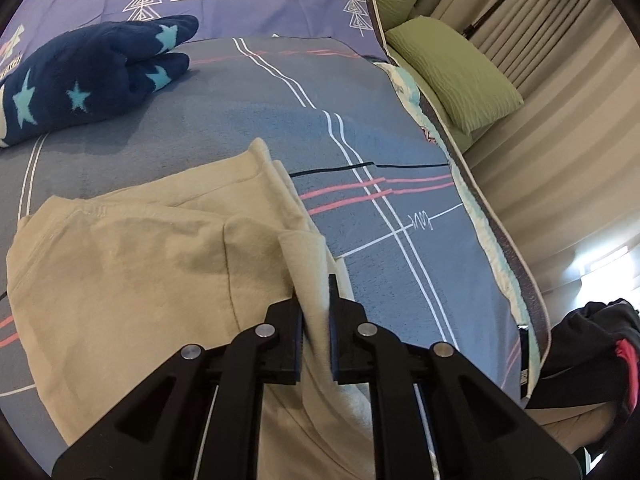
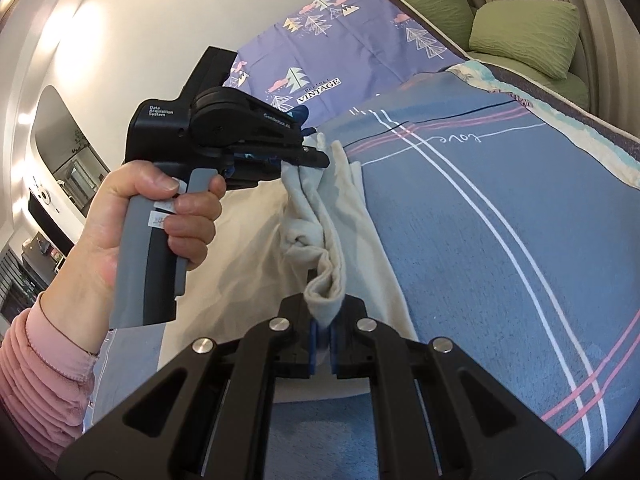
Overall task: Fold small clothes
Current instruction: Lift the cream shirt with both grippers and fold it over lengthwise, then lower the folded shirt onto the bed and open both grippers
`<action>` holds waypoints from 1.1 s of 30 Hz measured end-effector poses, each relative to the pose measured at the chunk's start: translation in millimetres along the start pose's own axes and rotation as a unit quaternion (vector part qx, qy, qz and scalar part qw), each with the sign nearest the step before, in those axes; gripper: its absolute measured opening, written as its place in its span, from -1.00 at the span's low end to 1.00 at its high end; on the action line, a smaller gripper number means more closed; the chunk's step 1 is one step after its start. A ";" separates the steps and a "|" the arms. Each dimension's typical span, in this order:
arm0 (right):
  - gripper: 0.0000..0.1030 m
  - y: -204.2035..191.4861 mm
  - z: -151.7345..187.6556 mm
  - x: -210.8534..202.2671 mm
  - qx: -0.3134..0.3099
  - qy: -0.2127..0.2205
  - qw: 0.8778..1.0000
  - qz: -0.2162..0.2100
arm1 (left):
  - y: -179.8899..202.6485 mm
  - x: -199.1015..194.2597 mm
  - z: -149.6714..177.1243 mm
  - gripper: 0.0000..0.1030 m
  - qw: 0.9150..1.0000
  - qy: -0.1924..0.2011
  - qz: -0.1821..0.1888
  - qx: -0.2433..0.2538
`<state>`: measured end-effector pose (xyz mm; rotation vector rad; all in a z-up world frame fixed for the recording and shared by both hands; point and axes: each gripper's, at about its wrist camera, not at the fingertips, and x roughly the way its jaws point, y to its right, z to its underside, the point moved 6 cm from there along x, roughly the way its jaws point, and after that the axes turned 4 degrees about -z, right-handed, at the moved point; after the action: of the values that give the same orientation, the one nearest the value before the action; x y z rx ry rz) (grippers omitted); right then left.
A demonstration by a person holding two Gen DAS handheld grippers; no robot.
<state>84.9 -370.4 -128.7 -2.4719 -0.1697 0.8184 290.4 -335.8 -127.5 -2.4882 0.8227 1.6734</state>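
Note:
A cream garment (image 1: 132,264) lies partly flat on the blue-grey striped blanket (image 1: 240,112) of a bed. One edge of it is lifted and bunched. In the left wrist view, my left gripper (image 1: 314,288) is shut on a fold of that edge, and the fabric runs up between the pads. In the right wrist view, my right gripper (image 2: 325,304) is shut on the near end of the same edge of the cream garment (image 2: 256,248). The left gripper (image 2: 320,159) pinches the far end just above the bed. The cloth hangs twisted between the two.
A folded navy fleece with light blue stars (image 1: 92,76) lies at the far left on the bed. Green pillows (image 1: 456,72) sit beyond the right edge, beside curtains. A dark pile of clothes (image 1: 588,344) lies low on the right. A hand (image 2: 160,216) in a pink sleeve (image 2: 40,392) holds the left gripper.

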 end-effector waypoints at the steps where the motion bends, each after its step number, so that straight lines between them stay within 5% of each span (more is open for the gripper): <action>1: -0.92 0.7 1.2 0.0 0.000 0.000 1.000 0.001 | 2.1 -0.4 0.1 -0.82 1.000 0.003 -0.003 0.005; 18: -0.93 2.7 9.0 -10.2 0.041 0.008 0.999 -0.027 | 20.7 6.3 9.8 -0.80 0.999 0.006 -0.017 0.043; 23: -0.85 23.4 19.7 -2.9 0.090 -0.023 0.995 -0.030 | 26.3 -4.0 11.6 -0.18 0.999 0.012 0.016 0.038; 27: -0.71 33.8 20.9 -14.0 0.098 -0.009 0.995 -0.024 | 26.4 -45.9 34.5 -0.07 0.996 0.045 0.038 0.061; 33: -0.60 41.6 23.3 -25.8 0.101 0.006 0.994 -0.041 | -15.1 -105.6 105.8 0.24 0.987 0.115 -0.023 0.106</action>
<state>48.5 -402.6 -152.7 -2.2648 -0.1746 0.7481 177.2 -247.1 -84.0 -2.5573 0.9012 1.2253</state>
